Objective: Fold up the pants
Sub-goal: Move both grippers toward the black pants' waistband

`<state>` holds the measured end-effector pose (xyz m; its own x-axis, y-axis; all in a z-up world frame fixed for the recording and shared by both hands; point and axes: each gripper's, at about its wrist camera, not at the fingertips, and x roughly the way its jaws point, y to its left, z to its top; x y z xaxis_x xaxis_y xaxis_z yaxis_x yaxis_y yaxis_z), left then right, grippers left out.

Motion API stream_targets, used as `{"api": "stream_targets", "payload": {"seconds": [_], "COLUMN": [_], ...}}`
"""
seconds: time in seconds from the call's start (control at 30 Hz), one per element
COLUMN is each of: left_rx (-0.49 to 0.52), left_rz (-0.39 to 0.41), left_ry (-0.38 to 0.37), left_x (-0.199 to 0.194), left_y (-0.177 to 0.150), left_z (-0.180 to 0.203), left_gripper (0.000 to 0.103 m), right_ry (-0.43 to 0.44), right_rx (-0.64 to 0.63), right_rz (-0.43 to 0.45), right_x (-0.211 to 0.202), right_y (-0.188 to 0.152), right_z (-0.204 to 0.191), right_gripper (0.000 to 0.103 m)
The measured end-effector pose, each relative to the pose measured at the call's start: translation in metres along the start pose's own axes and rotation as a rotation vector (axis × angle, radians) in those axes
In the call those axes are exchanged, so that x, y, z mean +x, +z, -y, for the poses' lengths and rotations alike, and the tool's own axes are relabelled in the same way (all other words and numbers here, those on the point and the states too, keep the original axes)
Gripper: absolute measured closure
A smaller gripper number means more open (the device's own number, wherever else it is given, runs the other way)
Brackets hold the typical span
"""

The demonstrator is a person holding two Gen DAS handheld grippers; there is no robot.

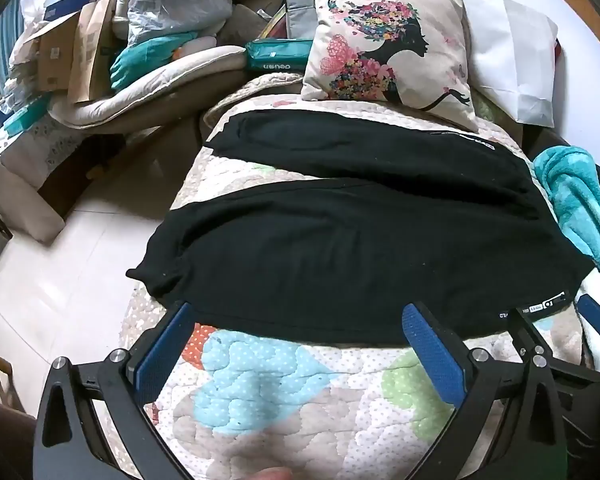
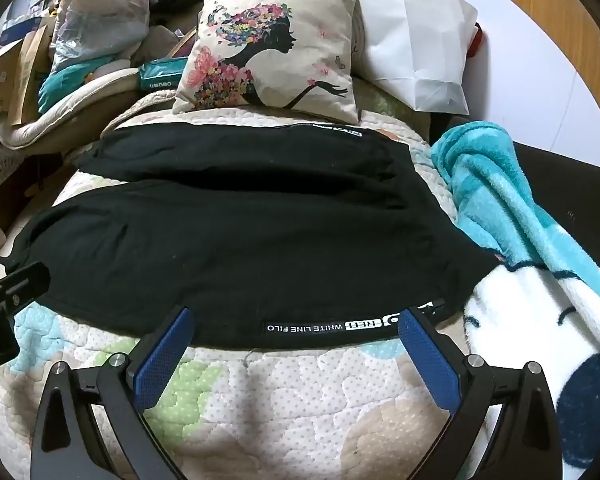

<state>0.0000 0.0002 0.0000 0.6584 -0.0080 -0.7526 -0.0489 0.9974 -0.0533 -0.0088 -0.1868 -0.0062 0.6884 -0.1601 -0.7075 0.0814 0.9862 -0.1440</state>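
Black pants lie spread flat across a quilted bedspread, both legs running left, waist at the right; they also show in the right wrist view. A white-lettered label runs along the near hem. My left gripper is open, its blue pads at the near edge of the near leg, holding nothing. My right gripper is open at the near hem by the label, holding nothing. The right gripper also shows in the left wrist view.
A printed cushion and a white paper bag lie beyond the pants. A teal and white blanket lies at the right. Piled bags, boxes and bedding sit at the far left, with pale floor beside the bed.
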Motion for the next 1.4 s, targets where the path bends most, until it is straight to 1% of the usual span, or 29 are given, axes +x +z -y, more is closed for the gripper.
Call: {"api": "stream_targets", "payload": {"seconds": [0.33,0.47,0.63,0.77,1.0,1.07,1.13,1.2,1.33,1.4], "left_rx": [-0.009,-0.018,-0.033,-0.017,0.006,-0.002,-0.015,-0.005,-0.019,0.000], "left_rz": [-0.010,-0.019,-0.060,-0.098,-0.193,-0.211,-0.185,-0.171,-0.121,-0.121], "left_ry": [0.005,-0.005,0.002,0.021,0.071,0.069,0.061,0.063,0.032,0.039], "left_x": [0.000,0.004,0.016,0.028,0.054,0.059,0.057,0.056,0.053,0.052], "left_y": [0.003,0.004,0.001,-0.004,-0.023,-0.028,-0.032,-0.036,-0.044,-0.045], "left_z": [0.008,-0.002,-0.007,-0.007,-0.011,-0.013,-0.016,-0.016,-0.020,-0.018], "left_gripper": [0.000,0.000,0.000,0.000,0.000,0.000,0.000,0.000,0.000,0.000], "right_ry": [-0.001,-0.006,-0.003,0.000,0.004,0.005,0.006,0.007,0.007,0.008], "right_rx": [0.001,0.002,0.003,0.007,0.017,0.020,0.025,0.033,0.045,0.049], "right_rz": [0.004,0.001,-0.008,-0.016,-0.020,-0.017,-0.015,-0.010,0.001,0.008], "right_x": [0.001,0.001,0.004,0.006,0.005,0.004,0.004,0.002,-0.001,-0.004], "right_y": [0.000,-0.002,-0.002,-0.002,-0.001,-0.001,0.001,0.001,0.003,0.004], "right_z": [0.000,0.002,0.001,0.003,0.003,0.004,0.005,0.006,0.009,0.009], "right_gripper": [0.000,0.000,0.000,0.000,0.000,0.000,0.000,0.000,0.000,0.000]}}
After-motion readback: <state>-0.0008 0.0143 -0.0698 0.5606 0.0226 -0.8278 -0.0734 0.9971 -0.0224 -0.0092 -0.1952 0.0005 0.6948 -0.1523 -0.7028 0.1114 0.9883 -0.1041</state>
